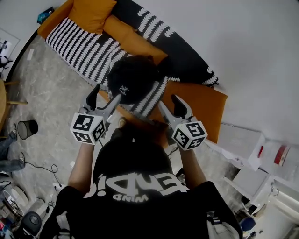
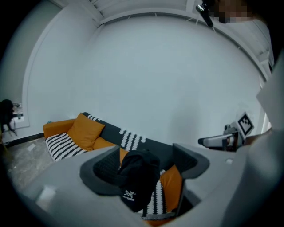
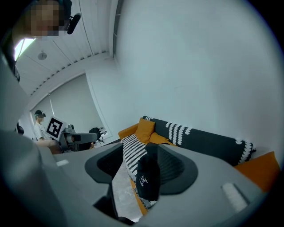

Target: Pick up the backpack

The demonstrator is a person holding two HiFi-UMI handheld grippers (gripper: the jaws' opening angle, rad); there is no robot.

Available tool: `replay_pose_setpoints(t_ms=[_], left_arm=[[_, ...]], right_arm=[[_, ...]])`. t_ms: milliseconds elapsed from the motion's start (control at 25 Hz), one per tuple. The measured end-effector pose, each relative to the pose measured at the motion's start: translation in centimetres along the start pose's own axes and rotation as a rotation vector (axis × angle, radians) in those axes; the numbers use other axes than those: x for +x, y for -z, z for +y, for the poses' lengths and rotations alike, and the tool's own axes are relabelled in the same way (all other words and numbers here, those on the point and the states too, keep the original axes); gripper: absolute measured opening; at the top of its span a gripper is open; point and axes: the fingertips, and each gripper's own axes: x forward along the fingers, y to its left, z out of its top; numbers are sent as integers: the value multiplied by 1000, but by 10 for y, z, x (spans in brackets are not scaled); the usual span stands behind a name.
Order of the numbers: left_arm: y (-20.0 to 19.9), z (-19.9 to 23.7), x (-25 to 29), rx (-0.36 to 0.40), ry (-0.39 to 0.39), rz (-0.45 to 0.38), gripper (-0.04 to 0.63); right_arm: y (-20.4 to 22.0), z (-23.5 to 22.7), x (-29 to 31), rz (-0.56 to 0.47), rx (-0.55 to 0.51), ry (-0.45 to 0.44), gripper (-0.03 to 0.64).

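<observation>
A black backpack (image 1: 133,79) with a small white logo sits on the sofa's striped seat (image 1: 88,49), against the dark backrest. Both grippers are held out toward it from the near side. My left gripper (image 1: 105,97) is open, its tips just short of the backpack's lower left edge. My right gripper (image 1: 170,105) is open too, at the lower right of the backpack. In the left gripper view the backpack (image 2: 137,177) shows in the gap between the wide-spread jaws. In the right gripper view the backpack (image 3: 147,179) also shows between spread jaws. Neither gripper's pads press on it.
The sofa has orange seat cushions (image 1: 198,105) and a loose orange pillow (image 1: 91,14) at its far end. A black waste bin (image 1: 27,128) stands on the stone floor at left. White boxes (image 1: 243,140) sit to the right. A white wall rises behind the sofa.
</observation>
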Motion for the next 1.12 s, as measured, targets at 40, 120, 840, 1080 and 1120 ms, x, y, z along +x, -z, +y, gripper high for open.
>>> replay_pose_setpoints(t_ms=[40, 120, 840, 1080, 1120], left_arm=[[1, 2, 4, 2, 0, 6, 373], [1, 5, 15, 9, 3, 18, 377], [69, 55, 147, 35, 32, 183, 379], [102, 73, 189, 22, 29, 230, 379], [107, 74, 197, 26, 32, 239, 380]], right_arm=[[-1, -3, 5, 5, -4, -2, 247], [-2, -11, 13, 12, -1, -5, 252], [55, -102, 122, 145, -3, 7, 252], [82, -131, 163, 171, 18, 12, 252], [86, -136, 169, 178, 20, 8, 255]])
